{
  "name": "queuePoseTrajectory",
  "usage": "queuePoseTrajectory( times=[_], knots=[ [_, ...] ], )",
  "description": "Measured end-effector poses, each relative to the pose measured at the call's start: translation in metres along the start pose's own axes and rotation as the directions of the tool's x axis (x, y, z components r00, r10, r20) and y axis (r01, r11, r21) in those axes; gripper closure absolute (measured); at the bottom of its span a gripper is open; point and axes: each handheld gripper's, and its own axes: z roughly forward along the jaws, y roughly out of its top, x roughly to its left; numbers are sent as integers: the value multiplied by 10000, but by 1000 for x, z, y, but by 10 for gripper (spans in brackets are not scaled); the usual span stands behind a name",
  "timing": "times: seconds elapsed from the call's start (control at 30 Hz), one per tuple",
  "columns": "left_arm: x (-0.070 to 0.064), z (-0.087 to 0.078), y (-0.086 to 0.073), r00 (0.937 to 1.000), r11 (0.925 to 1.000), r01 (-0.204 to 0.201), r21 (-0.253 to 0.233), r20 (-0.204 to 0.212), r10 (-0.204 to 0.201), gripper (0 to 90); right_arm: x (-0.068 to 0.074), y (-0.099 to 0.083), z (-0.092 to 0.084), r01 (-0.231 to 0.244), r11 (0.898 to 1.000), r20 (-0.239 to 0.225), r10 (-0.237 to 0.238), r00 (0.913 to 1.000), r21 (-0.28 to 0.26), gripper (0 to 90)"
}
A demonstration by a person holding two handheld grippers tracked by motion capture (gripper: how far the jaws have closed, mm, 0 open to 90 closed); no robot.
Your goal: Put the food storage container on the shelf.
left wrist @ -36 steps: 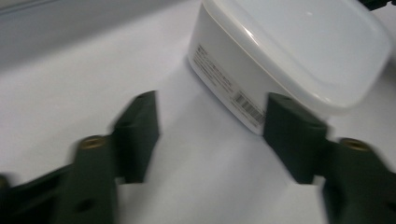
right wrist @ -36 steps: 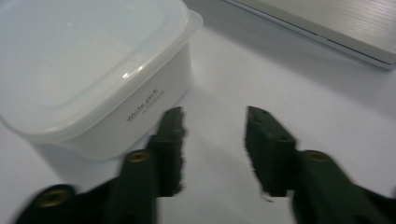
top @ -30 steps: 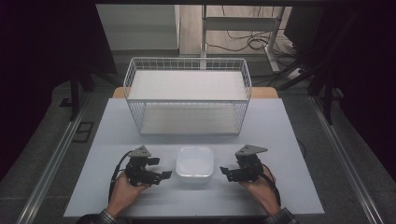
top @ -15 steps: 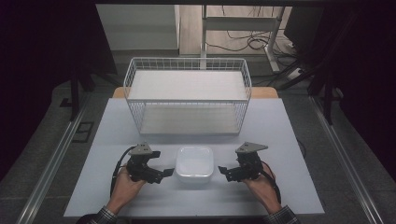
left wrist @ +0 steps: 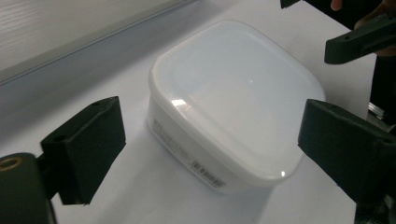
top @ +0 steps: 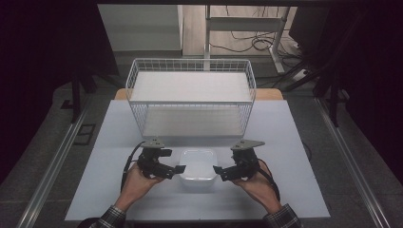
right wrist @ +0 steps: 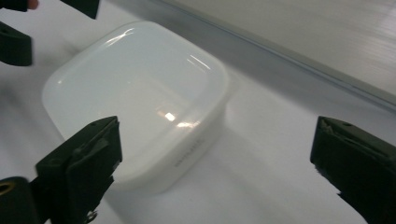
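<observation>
**White lidded box flanked by two open grippers**

A white, rounded-square plastic container (top: 198,167) with a glossy lid is seen resting on the pale grey table (top: 294,142), near its front edge and just in front of a white wire basket (top: 191,97). The left gripper (top: 177,169) is held just beside the container's left side, its black jaws spread wide and clear of the plastic. The right gripper (top: 217,170) is held just beside the opposite side; its jaws have just been opening and stand wide apart, with nothing pressed between them. The container (left wrist: 233,102) is framed between the jaws in the left gripper view, and the container (right wrist: 135,98) is likewise framed in the right gripper view.
</observation>
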Motion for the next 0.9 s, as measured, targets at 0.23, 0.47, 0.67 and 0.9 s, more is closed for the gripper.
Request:
queuePoseTrajectory(
  times=[0.23,0.47,0.67,0.9],
  knots=[
    [4,16,1,9999,9988,58,477,-140,-52,136,-3,1,19,-786,9966,-942,806,9923,247,144],
    [7,21,-4,9957,9970,534,555,732,-574,253,-6,-3,28,-1316,9899,-1842,1393,9730,533,322],
    [7,13,-9,9853,9896,1255,702,1079,-1327,404,-5,-5,19,-1873,9766,-1973,2051,9586,1053,434],
    [-2,-1,-14,9811,9847,1707,358,860,-1732,598,-4,-10,5,-2548,9618,-2008,2704,9416,1003,611]
  ],
)
